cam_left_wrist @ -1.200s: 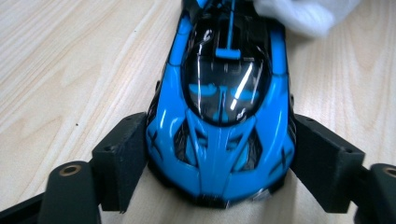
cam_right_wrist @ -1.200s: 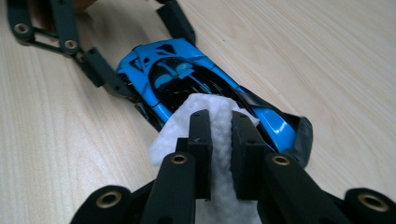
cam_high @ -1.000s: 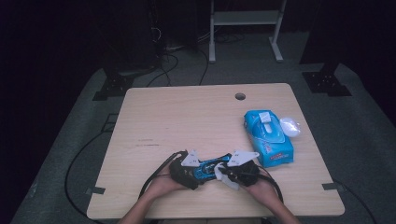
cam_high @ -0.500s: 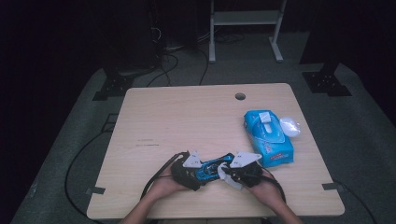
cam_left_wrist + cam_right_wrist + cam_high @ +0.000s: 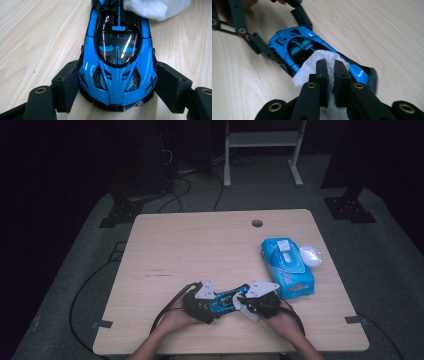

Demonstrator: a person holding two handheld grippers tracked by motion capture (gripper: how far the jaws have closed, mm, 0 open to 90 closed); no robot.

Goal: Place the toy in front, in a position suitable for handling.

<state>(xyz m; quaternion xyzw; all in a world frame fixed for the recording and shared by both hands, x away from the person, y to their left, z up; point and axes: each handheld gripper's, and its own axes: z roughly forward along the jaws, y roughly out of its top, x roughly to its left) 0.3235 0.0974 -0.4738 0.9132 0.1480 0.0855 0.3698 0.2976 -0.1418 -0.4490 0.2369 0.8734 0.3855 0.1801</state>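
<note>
A blue and black toy car (image 5: 224, 301) stands on the table near the front edge. My left gripper (image 5: 206, 303) is shut on it; in the left gripper view the pads (image 5: 68, 85) press on both sides of the car (image 5: 117, 62) at its nose. My right gripper (image 5: 248, 304) is shut on a white wipe (image 5: 310, 66). Its jaws (image 5: 331, 72) hold the wipe down on the roof and rear of the car (image 5: 289, 42). The wipe (image 5: 157, 7) lies over the car's far end in the left gripper view.
A blue pack of wipes (image 5: 286, 267) lies at the right of the wooden table (image 5: 200, 245), with a white crumpled lump (image 5: 310, 255) beside it. A cable hole (image 5: 257, 223) sits near the far edge. Cables trail off the front left.
My right gripper with the wipe has shifted slightly along the car. The left gripper and the car have stayed put.
</note>
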